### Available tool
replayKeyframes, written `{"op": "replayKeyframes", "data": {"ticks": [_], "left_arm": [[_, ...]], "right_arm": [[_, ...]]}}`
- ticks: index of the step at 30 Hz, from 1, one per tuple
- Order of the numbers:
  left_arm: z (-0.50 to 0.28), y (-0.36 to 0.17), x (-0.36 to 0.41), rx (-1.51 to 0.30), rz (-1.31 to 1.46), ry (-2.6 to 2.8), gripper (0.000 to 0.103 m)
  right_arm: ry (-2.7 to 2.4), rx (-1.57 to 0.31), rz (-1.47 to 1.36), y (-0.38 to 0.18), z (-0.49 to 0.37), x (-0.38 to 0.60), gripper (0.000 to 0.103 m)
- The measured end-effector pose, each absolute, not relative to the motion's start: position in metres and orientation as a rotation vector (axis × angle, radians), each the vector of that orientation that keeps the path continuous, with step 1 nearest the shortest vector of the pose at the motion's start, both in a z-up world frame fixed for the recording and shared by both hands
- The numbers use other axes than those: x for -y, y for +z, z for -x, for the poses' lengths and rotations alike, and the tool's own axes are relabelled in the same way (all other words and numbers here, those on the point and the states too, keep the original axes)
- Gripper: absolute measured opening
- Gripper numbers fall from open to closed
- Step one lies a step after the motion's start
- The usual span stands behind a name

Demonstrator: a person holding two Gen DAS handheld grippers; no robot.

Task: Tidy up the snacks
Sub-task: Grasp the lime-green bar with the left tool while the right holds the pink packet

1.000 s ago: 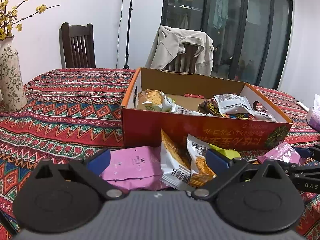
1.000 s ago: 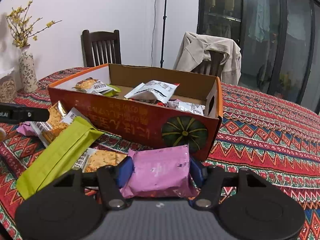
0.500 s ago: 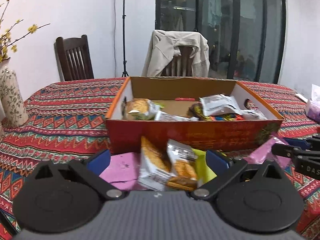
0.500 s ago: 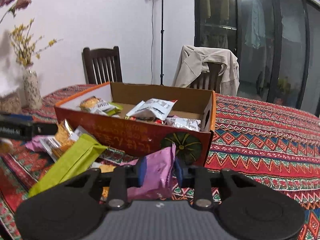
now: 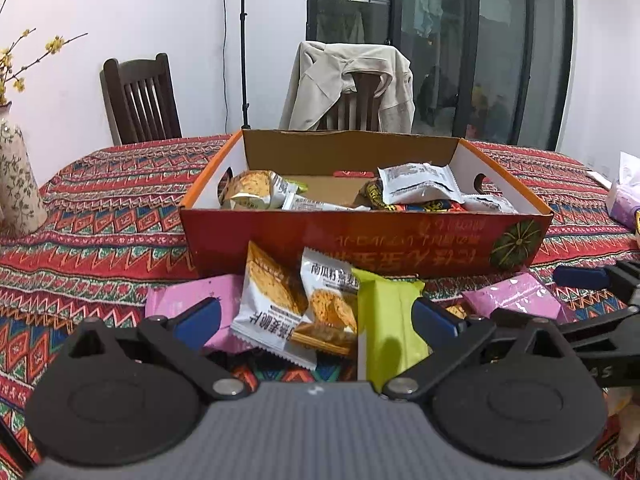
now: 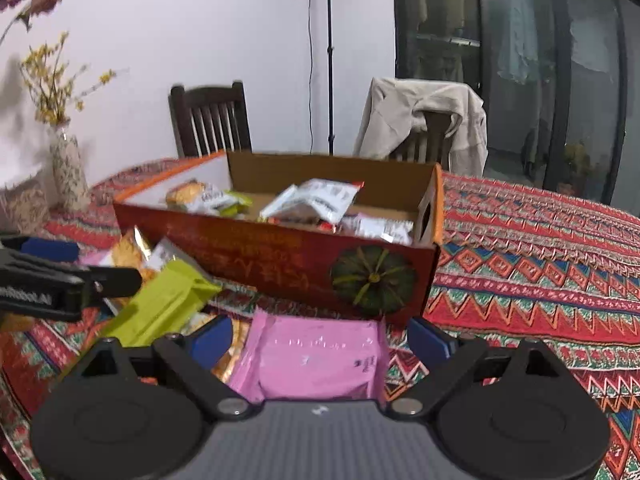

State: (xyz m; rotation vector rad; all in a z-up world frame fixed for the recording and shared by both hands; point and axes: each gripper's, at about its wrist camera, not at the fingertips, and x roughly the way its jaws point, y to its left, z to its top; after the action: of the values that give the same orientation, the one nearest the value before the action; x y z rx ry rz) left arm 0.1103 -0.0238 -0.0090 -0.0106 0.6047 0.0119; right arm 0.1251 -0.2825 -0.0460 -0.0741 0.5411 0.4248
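Observation:
An orange-red cardboard box (image 5: pixel 360 240) (image 6: pixel 280 256) stands on the patterned tablecloth and holds several snack packets. In front of it lie two cracker packets (image 5: pixel 276 304), a green packet (image 5: pixel 384 320) (image 6: pixel 160 304) and a pink packet (image 5: pixel 188 296). My left gripper (image 5: pixel 316 316) is open, with the cracker packets and the green packet between its jaws. My right gripper (image 6: pixel 320 340) has its jaws opening; a second pink packet (image 6: pixel 320 356) (image 5: pixel 516 296) lies flat between them, clear of both pads. In the left wrist view that gripper's fingers (image 5: pixel 580 276) straddle this packet.
A flowered vase (image 5: pixel 16 188) (image 6: pixel 68 168) stands at the table's left edge. Behind the table are a dark wooden chair (image 5: pixel 140 100) and a chair draped with a beige jacket (image 5: pixel 352 84). A tissue pack (image 5: pixel 624 200) lies at the far right.
The right gripper squeezed the pink packet and tipped it up, then opened; the packet now lies flat between its jaws. The left gripper shifted sideways, so the green packet is now between its jaws.

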Motion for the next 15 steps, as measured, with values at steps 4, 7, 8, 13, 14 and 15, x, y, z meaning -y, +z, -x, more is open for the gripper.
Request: {"op": "replayKeyframes", "data": {"ticks": [4,7,8,13,14,15], "left_arm": [[-0.108,-0.011,0.025,-0.614,0.019,0.008,0.103],[-0.106,-0.012,0.027,-0.619,0.018,-0.001,0.103],[-0.106,-0.013,0.028,-0.62,0.017,-0.004,0.103],[-0.104,-0.015,0.035,-0.629,0.013,-0.018,0.103],[-0.103,-0.015,0.036,-0.632,0.01,-0.02,0.103],[-0.103,-0.015,0.038,-0.636,0.006,-0.022,0.103]], "right_arm": [[0.418,-0.592,0.12,-0.056,-0.131,0.273,0.094],[0.402,-0.6,0.12,-0.059,-0.132,0.273,0.097],[0.388,-0.604,0.113,-0.059,-0.133,0.275,0.097],[0.317,-0.639,0.105,-0.063,-0.141,0.281,0.092],[0.322,-0.636,0.107,-0.063,-0.14,0.281,0.089],[0.322,-0.632,0.117,-0.062,-0.138,0.28,0.087]]}}
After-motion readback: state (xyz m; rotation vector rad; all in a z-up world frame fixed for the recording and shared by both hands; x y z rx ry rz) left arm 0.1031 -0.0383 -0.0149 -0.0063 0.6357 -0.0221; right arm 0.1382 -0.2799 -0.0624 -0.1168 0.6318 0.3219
